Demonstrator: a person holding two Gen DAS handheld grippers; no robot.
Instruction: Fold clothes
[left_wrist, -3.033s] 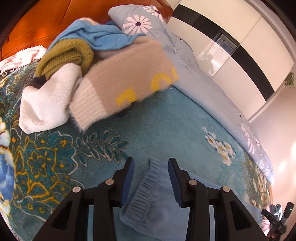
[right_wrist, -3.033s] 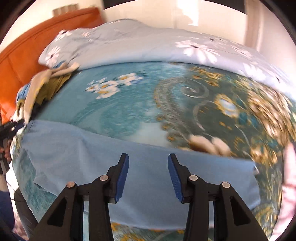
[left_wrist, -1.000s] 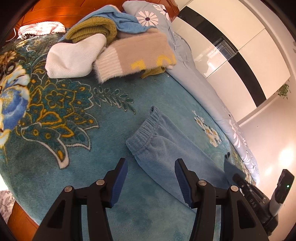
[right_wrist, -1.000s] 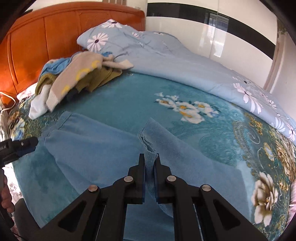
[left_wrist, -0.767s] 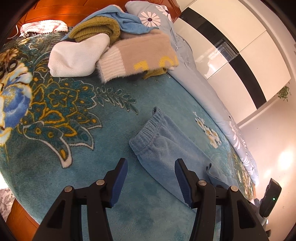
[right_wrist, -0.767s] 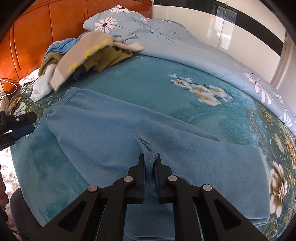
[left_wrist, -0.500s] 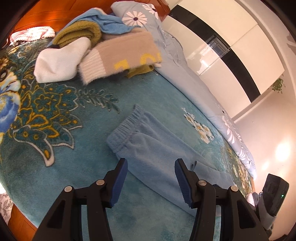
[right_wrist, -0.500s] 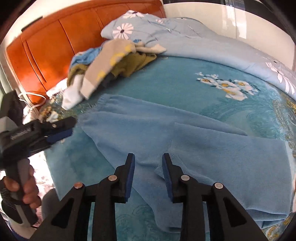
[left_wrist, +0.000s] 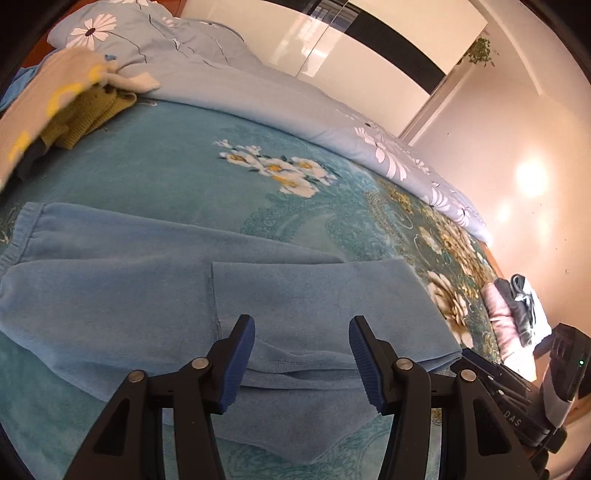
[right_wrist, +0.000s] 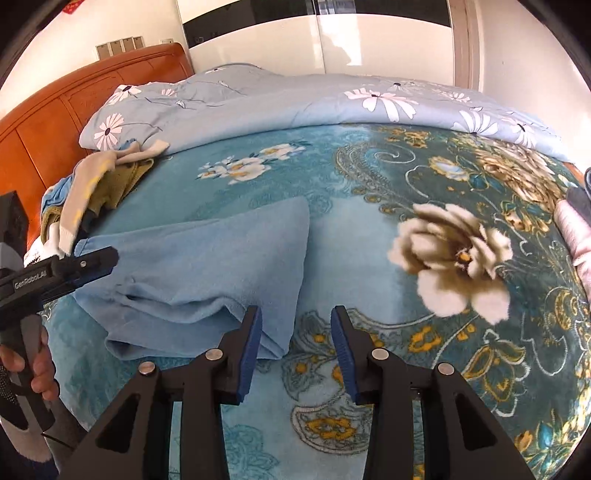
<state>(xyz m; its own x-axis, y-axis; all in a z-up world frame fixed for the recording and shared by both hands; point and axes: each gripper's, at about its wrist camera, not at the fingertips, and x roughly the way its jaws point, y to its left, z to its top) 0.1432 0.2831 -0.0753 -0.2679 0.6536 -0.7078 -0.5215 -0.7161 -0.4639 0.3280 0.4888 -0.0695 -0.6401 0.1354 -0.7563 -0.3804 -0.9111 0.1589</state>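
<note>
The light blue trousers (left_wrist: 147, 280) lie folded over on the teal floral blanket (right_wrist: 369, 266) of the bed, waistband toward the heap of unfolded clothes (left_wrist: 55, 110) by the headboard. The left gripper (left_wrist: 301, 360) hovers above the folded fabric, fingers parted and grasping nothing. The right gripper (right_wrist: 295, 354) hangs over the fold's corner; its fingers have just been opening, released, with only blanket between them. A small pile of folded garments (left_wrist: 513, 314) sits near the bed's edge.
</note>
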